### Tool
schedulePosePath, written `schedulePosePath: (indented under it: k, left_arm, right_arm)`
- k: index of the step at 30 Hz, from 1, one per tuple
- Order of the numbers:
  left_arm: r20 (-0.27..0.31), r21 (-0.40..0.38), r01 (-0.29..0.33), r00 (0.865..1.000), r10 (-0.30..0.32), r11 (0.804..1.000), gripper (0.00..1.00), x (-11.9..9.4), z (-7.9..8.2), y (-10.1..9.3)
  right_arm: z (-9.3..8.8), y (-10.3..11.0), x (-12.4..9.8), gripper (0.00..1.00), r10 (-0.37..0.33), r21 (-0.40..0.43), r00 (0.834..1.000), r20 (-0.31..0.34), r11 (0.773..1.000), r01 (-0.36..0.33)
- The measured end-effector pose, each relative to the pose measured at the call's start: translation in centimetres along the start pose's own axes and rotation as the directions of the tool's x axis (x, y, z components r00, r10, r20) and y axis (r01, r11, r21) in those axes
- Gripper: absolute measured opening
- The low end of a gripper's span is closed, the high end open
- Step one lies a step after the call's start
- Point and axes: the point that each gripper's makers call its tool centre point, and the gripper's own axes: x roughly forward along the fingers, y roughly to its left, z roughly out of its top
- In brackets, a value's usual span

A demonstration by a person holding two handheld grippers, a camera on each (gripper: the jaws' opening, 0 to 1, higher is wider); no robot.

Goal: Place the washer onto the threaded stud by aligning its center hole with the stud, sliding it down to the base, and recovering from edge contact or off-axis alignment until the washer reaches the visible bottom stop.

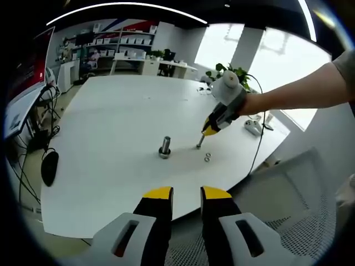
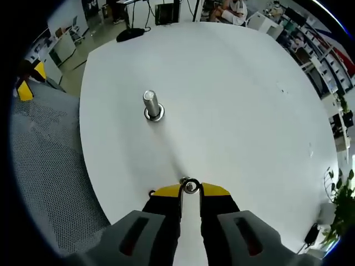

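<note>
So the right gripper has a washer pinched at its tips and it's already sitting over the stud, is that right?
Not quite. The right gripper does pinch a washer at its tips, but it is not over the threaded stud. In the right gripper view the stud stands upright on the white table, well ahead of the jaws with bare table between.

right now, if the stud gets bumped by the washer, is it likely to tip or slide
The threaded stud stands upright on a wider round base, which probably resists tipping. Nothing visibly fixes it to the smooth white table, so it may slide. The washer, pinched at the right gripper jaw tips, looks thin and light, so any bump is likely gentle.
</note>
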Motion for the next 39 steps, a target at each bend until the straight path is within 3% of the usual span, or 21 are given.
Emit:
schedulePosePath:
  k: [10, 28, 39]
  left_arm:
    - [0.0, -0.002, -0.001, 1.0, 0.001, 1.0, 0.17, 0.0, 0.0, 0.0]
    - [-0.009, -0.007, -0.009, 1.0, 0.009, 1.0, 0.17, 0.0, -0.1, 0.1]
    - [-0.007, -0.008, -0.009, 1.0, 0.009, 1.0, 0.15, 0.0, -0.1, 0.1]
  right_arm:
    - [-0.4, 0.3, 0.9, 0.13, 0.017, 0.001, 1.0, -0.021, 1.0, -0.017]
    - [-2.2, 0.7, 4.8, 0.14, 0.05, 0.008, 0.995, -0.082, 0.999, -0.05]
    - [-2.3, 0.5, 5.1, 0.15, 0.053, 0.07, 0.996, -0.078, 0.996, -0.047]
